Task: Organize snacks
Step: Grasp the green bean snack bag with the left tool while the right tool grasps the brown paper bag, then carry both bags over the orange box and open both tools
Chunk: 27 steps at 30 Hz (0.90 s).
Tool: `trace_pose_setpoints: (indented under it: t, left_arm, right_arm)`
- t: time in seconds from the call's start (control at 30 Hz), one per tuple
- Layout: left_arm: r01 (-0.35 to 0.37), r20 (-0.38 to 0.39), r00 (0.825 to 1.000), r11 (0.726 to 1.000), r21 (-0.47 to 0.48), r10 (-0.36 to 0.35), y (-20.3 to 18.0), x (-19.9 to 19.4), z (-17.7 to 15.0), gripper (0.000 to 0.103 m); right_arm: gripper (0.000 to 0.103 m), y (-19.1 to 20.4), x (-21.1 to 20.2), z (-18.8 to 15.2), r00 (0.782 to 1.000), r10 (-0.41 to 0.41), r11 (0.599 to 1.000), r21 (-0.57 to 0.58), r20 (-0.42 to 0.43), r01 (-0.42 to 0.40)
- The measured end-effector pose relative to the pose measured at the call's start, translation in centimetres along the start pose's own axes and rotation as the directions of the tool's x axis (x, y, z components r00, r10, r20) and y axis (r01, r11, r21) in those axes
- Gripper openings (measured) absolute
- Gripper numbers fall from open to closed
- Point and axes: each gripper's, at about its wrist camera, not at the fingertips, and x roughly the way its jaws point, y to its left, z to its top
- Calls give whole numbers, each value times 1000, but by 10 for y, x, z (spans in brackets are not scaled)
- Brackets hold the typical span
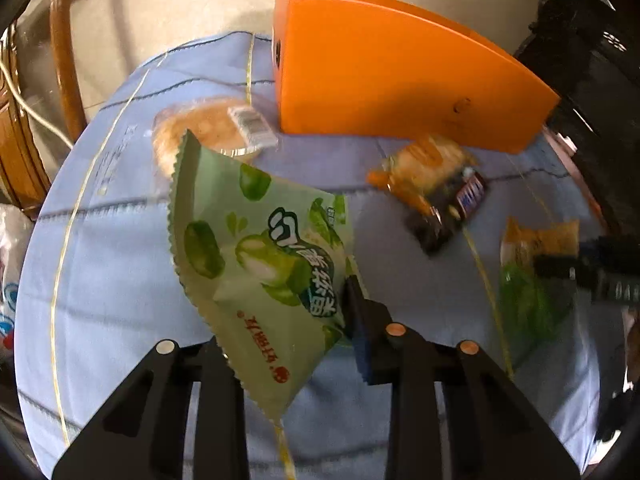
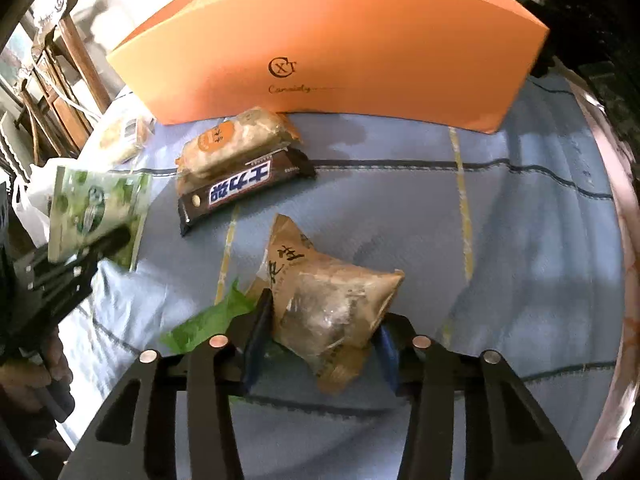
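My left gripper (image 1: 284,312) is shut on a light green snack packet (image 1: 256,256), which is tilted and lifted off the blue tablecloth (image 1: 112,280); its left finger is hidden behind the packet. The right wrist view shows the same packet (image 2: 96,208) at the far left. My right gripper (image 2: 324,316) is shut on a puffy tan packet (image 2: 332,300), with both blue pads squeezing its sides. A darker green wrapper (image 2: 204,320) lies under that gripper. A brown chocolate bar (image 2: 240,188) leans on an orange-labelled pastry pack (image 2: 236,140) in front of the orange box (image 2: 340,48).
A clear-wrapped round pastry (image 1: 208,128) with a barcode lies left of the orange box (image 1: 380,72). A wooden chair (image 1: 64,52) stands beyond the round table's left edge, beside a white plastic bag (image 1: 8,280). Dark furniture (image 1: 592,40) stands at the right.
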Motion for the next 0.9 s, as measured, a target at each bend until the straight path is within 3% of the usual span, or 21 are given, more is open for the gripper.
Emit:
trace_pose_setpoints:
  t: [0.3, 0.47, 0.63, 0.9]
  left_arm:
    - [92, 13, 996, 994, 60, -92, -22, -33, -44, 26]
    - [152, 96, 982, 985, 86, -160, -35, -66, -36, 25]
    - [185, 158, 967, 978, 100, -199, -42, -94, -23, 25]
    - [201, 94, 974, 977, 73, -208, -44, -84, -30, 25]
  right_arm:
    - [42, 2, -6, -17, 1000, 29, 999, 19, 3, -29]
    - [28, -2, -37, -21, 993, 94, 995, 7, 73, -95]
    - [24, -3, -57, -20, 988, 110, 994, -2, 109, -111]
    - [24, 5, -34, -17, 995, 81, 997, 8, 52, -81]
